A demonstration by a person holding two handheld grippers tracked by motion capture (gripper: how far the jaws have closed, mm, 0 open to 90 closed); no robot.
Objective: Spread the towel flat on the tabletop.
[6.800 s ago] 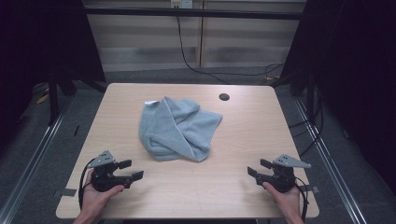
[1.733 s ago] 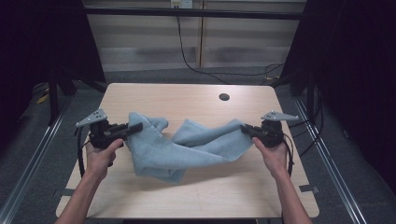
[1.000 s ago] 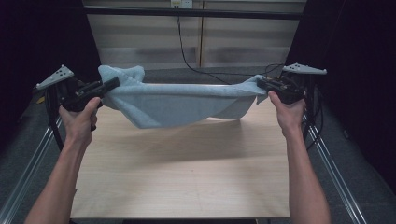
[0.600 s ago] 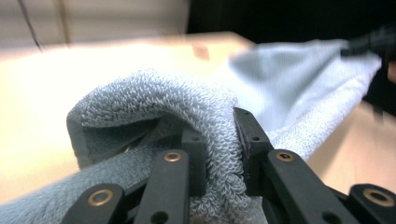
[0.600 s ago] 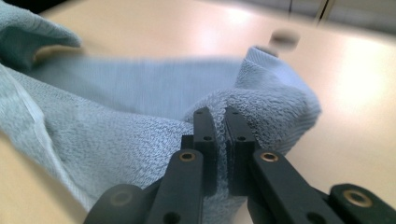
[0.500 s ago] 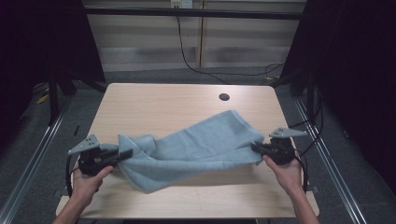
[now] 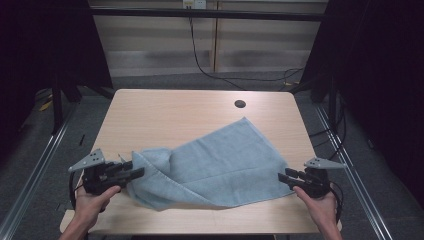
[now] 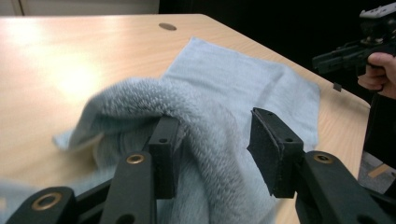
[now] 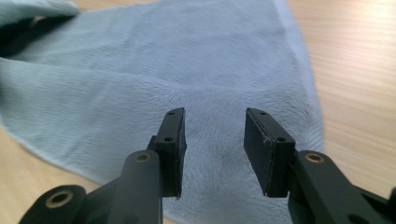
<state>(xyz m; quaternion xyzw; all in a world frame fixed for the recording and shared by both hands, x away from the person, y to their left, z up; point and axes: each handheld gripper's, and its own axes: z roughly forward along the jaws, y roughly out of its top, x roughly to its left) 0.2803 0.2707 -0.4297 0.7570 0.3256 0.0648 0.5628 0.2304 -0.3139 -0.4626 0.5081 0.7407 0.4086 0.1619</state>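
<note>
A light blue towel (image 7: 220,160) lies spread on the wooden table (image 7: 165,110), flat on the right and bunched into a fold at its left end. My left gripper (image 7: 137,172) sits at that bunched end. In the left gripper view its jaws (image 8: 215,126) stand open, and the towel (image 8: 243,79) drapes loosely over one jaw and fills the gap. My right gripper (image 7: 281,176) is at the towel's near right corner. In the right gripper view it (image 9: 212,126) is open just above the towel (image 9: 187,60), with nothing pinched.
A dark round hole (image 7: 240,104) sits near the table's far edge, beyond the towel. Bare tabletop lies at the far left. Dark floor, rails and cables surround the table. The right gripper (image 8: 355,51) and its hand appear far off in the left gripper view.
The towel, held stretched high a second ago, has come down onto the table and lies flatter. Both grippers have sunk toward the near edge, and their jaws now stand apart.
</note>
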